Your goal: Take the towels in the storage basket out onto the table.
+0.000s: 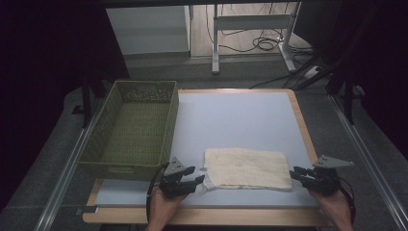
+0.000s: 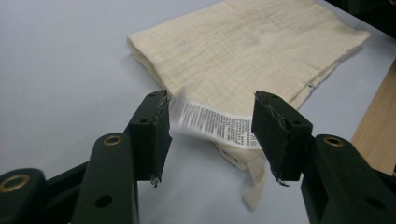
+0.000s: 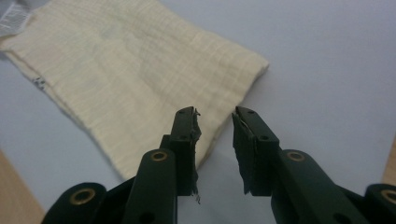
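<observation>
High view puts a folded cream cloth (image 1: 248,168) in the lower middle of the frame, lying flat on the pale grey table (image 1: 235,120), with a green basket (image 1: 132,130) well apart from it at the left. The left gripper (image 1: 199,182) sits at the cloth's lower left corner, and the right gripper (image 1: 294,173) sits just off its right edge, each carried by a hand coming in from the bottom of the frame. Left gripper view shows the cloth (image 2: 252,51) across the upper right, its white care label (image 2: 217,123) lying in the gap between the two black jaws; the jaws stand moderately wide and neither pad presses on the label. Right gripper view shows the cloth (image 3: 121,79) in the upper left, one corner of it reaching toward the jaws, which stand narrowly apart with nothing clamped between them.
</observation>
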